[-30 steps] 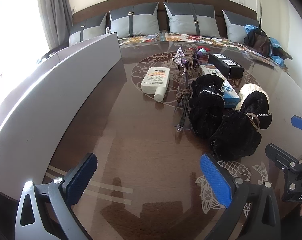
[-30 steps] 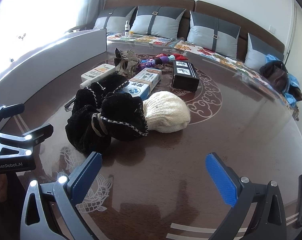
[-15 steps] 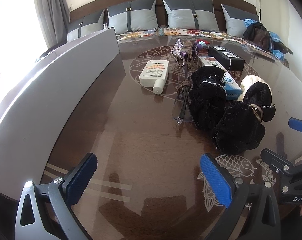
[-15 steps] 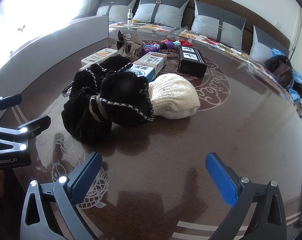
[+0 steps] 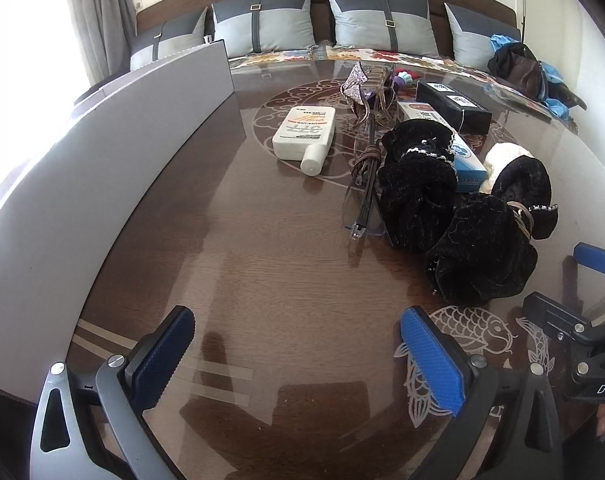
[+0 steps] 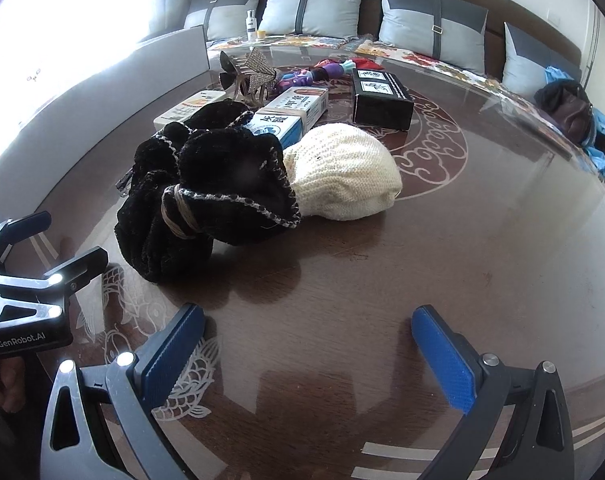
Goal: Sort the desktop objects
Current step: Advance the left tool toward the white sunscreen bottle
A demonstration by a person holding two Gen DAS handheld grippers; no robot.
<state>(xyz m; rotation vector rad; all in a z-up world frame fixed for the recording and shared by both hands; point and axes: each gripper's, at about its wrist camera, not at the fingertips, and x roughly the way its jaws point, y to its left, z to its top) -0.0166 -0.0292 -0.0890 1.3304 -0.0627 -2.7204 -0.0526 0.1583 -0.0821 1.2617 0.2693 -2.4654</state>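
Note:
On a round brown glass-topped table (image 5: 242, 272) lies a heap of things. Black velvet cloth (image 5: 474, 240) (image 6: 206, 204) tied with a band sits nearest, beside a cream knitted hat (image 6: 346, 172). Behind them are a blue-and-white carton (image 6: 290, 114), a black box (image 6: 380, 96) (image 5: 454, 106), a white sunscreen bottle (image 5: 306, 132), glasses with a coiled cord (image 5: 362, 196) and a sparkly bow clip (image 6: 258, 64). My left gripper (image 5: 298, 356) hovers open over bare table, left of the cloth. My right gripper (image 6: 306, 352) is open, just short of the cloth and hat.
A tall grey curved panel (image 5: 102, 160) walls off the table's left side. A sofa with grey cushions (image 5: 378, 20) runs behind the table, and a bag with blue cloth (image 5: 522, 68) lies at its right end. A small bottle (image 6: 251, 26) stands at the far edge.
Both grippers have moved forward over the table toward the heap, so the black cloth and the hat look nearer and larger. Both stay open. Nothing on the table has shifted.

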